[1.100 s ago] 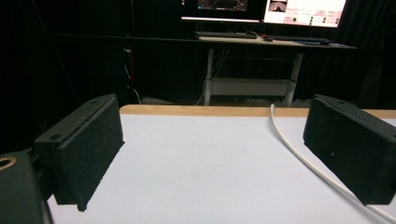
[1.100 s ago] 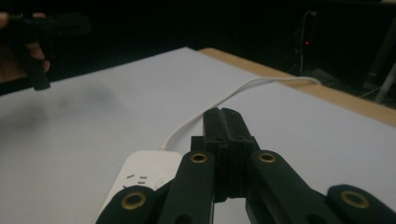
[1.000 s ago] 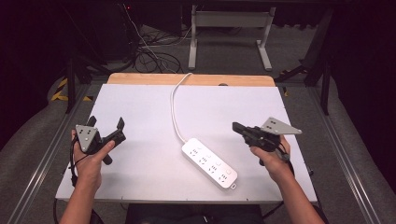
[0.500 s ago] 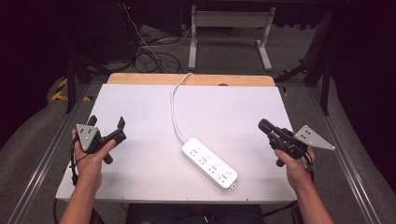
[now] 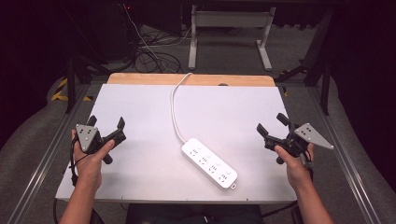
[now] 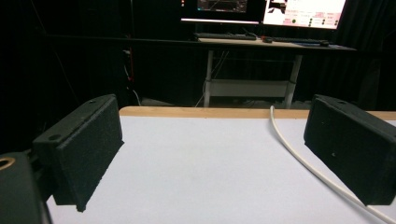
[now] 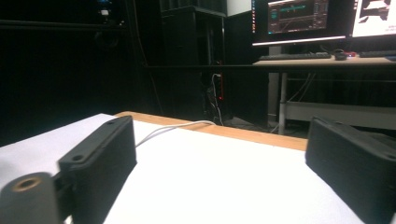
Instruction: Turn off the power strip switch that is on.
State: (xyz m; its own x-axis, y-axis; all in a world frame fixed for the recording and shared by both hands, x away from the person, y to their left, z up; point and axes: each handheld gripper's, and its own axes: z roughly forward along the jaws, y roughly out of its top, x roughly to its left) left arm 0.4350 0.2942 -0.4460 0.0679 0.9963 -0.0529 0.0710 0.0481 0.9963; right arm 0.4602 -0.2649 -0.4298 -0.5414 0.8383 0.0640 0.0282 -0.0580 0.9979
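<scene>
The power strip [image 5: 208, 163] lies flat on the bench [image 5: 140, 107], slanting toward the near edge a little right of the middle, and its white cable [image 5: 176, 109] runs away from us and drops over the far edge. We hold both tools low over the bench, well apart from the strip and touching nothing. Our left gripper [image 5: 106, 128] hovers near the left edge with its jaws spread wide; in the left gripper view we see bare white surface between them and the cable passing in front of the right-hand jaw. Our right gripper [image 5: 272, 125] sits near the right edge, and its jaws have just been opening, with nothing between them; the right gripper view shows them standing wide over empty surface.

We judge that we are at the very start, posed on either side before any approach. The next move calls for bringing a gripper in across the bench to the strip, lining the spread jaws across its narrow width, and keeping clear of the cable so that it does not drag the strip askew.
</scene>
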